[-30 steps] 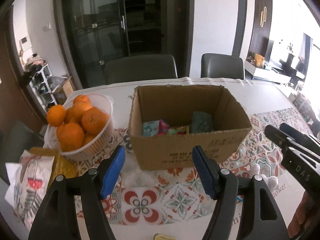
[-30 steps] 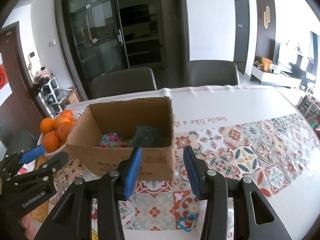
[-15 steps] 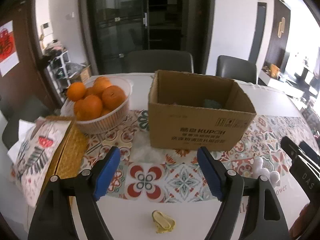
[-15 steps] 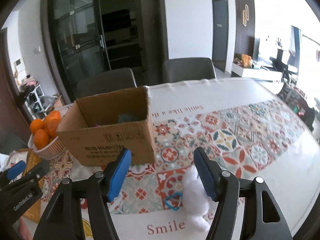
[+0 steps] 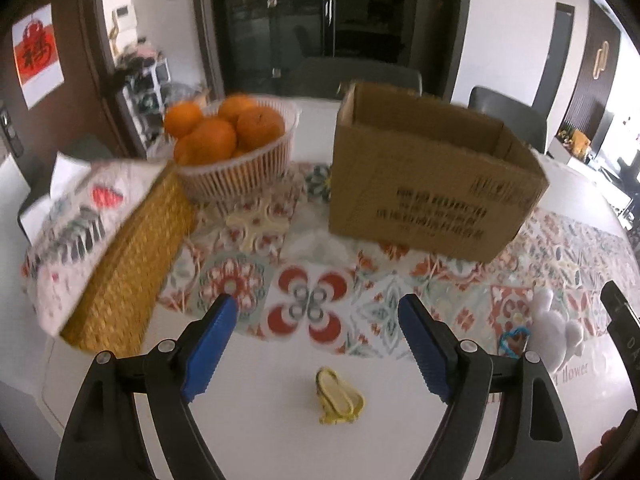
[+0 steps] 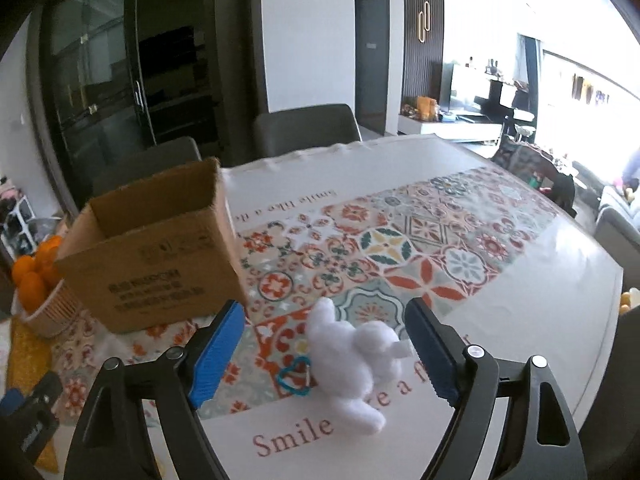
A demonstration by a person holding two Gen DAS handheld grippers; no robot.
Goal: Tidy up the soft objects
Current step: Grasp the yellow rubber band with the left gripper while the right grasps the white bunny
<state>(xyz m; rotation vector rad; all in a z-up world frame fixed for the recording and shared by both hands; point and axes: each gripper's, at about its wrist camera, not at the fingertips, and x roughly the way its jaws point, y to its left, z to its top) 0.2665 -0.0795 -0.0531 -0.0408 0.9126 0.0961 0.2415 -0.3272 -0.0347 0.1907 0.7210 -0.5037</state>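
Observation:
A white plush bunny (image 6: 354, 354) with a blue clip ring (image 6: 294, 376) lies on the table between the open jaws of my right gripper (image 6: 326, 350). It also shows at the right of the left wrist view (image 5: 558, 334). A small yellow soft toy (image 5: 338, 396) lies on the white table between the open jaws of my left gripper (image 5: 318, 346). An open cardboard box (image 5: 432, 178) stands beyond; it also shows in the right wrist view (image 6: 156, 248). Its contents are hidden from here.
A white basket of oranges (image 5: 232, 148) stands left of the box. A woven yellow tray under a patterned cloth (image 5: 116, 248) lies at the left edge. A clear plastic wrap (image 5: 316, 244) lies before the box. Chairs (image 6: 306, 130) stand behind the table.
Both grippers have pulled back and down from the box. The yellow toy now lies between the left jaws and the white bunny between the right jaws. Both stay open.

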